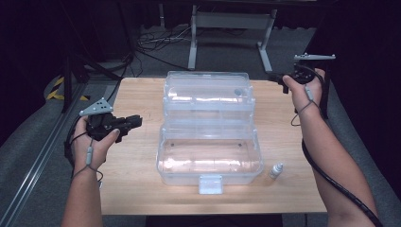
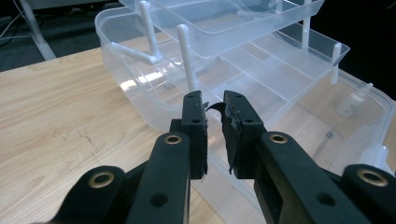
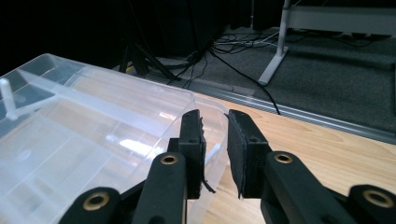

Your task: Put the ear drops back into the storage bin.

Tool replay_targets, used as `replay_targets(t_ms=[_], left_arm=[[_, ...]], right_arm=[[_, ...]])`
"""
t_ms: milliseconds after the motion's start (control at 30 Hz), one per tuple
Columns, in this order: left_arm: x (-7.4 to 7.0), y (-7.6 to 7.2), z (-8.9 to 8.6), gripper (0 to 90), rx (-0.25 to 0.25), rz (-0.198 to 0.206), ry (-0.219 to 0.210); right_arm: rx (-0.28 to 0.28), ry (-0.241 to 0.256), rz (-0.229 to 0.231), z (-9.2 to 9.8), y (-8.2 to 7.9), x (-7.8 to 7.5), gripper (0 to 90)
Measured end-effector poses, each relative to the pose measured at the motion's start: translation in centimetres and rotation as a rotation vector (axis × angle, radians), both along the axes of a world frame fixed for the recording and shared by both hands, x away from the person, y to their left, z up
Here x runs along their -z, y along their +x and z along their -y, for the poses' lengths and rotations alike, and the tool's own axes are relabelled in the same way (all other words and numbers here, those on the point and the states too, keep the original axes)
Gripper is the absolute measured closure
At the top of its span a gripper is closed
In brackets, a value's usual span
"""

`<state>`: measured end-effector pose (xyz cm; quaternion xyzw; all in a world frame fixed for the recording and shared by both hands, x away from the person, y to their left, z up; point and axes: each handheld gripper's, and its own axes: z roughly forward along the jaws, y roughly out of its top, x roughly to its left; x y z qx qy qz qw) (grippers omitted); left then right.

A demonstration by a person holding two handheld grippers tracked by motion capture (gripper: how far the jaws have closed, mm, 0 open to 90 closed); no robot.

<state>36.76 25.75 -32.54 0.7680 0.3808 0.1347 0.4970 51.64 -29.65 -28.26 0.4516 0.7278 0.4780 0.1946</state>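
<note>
Two claws, one in each of your hands, flank the clear plastic box [image 1: 210, 142] that stands open in the middle of the bench [image 1: 137, 189]. Your left forearm comes up from the bottom edge of the high view, wrist bent a little inward, and your left hand [image 1: 94, 142] holds the left claw [image 1: 135, 121] low over the bench, pointed right at the box's near-left side and just short of it. In the left gripper view its jaws stand a narrow gap apart with nothing between them (the pad edges look frayed), and beyond them rise the box wall and the white arms that carry its raised trays.

Your right arm reaches much farther forward, stretched along the right edge of the bench, with your right hand [image 1: 305, 87] raised near the far-right corner. The right claw [image 1: 279, 78] points left toward the back of the box's lid [image 1: 205, 87], close to it but apart. In the right gripper view its jaws are likewise slightly parted and hold nothing; the clear lid's corner lies just beyond the left jaw.

The box sits with its lid tipped back toward the far edge, trays stepped up between lid and base, and its latch [image 1: 210, 183] facing you. One small white bottle [image 1: 276, 170] stands on the bench just beside the box's near-right corner, well apart from both claws.
</note>
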Motion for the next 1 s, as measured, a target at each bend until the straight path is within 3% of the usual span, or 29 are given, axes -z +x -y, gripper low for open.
replay_targets(t_ms=[200, 800, 1000], left_arm=[[0.0, -0.1, 0.0, 76.2, 0.006, -0.012, 0.002], [0.2, -0.1, 0.0, 73.4, 0.011, -0.029, 0.021], [0.1, -0.1, -0.2, 73.5, 0.004, -0.026, 0.013]], right_arm=[[-0.027, 0.004, -0.001, 1.1, -2.2, -0.3, 73.7], [-0.079, -0.064, -0.002, 3.1, -7.7, -0.7, 69.2], [-0.148, -0.075, 0.013, 3.2, -9.0, -0.8, 68.5]])
